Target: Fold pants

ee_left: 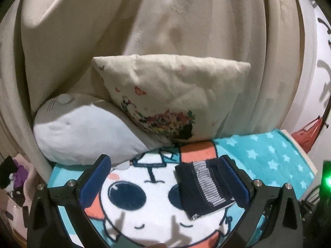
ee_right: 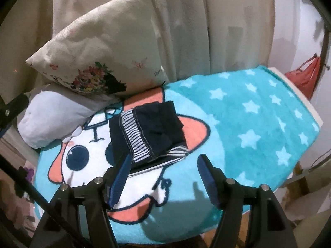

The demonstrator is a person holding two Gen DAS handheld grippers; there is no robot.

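Note:
The pants (ee_right: 148,131) are dark navy with a white-striped band, folded into a small squarish bundle on the teal cartoon blanket (ee_right: 248,124). In the left wrist view the bundle (ee_left: 203,188) lies below and just inside my right-hand finger. My left gripper (ee_left: 164,177) hovers above the blanket, jaws wide apart, with nothing pressed between the blue pads. My right gripper (ee_right: 164,169) is open too, held above the near edge of the bundle; its left pad (ee_right: 122,177) overlaps the bundle's near corner in the picture, and I see no pinch on the cloth.
A cream floral pillow (ee_left: 171,97) and a pale grey cushion (ee_left: 82,132) lean against the beige curtain (ee_left: 165,20) behind the blanket. A red bag (ee_right: 306,78) hangs at the far right. The blanket's right edge (ee_right: 306,115) drops off over a white frame.

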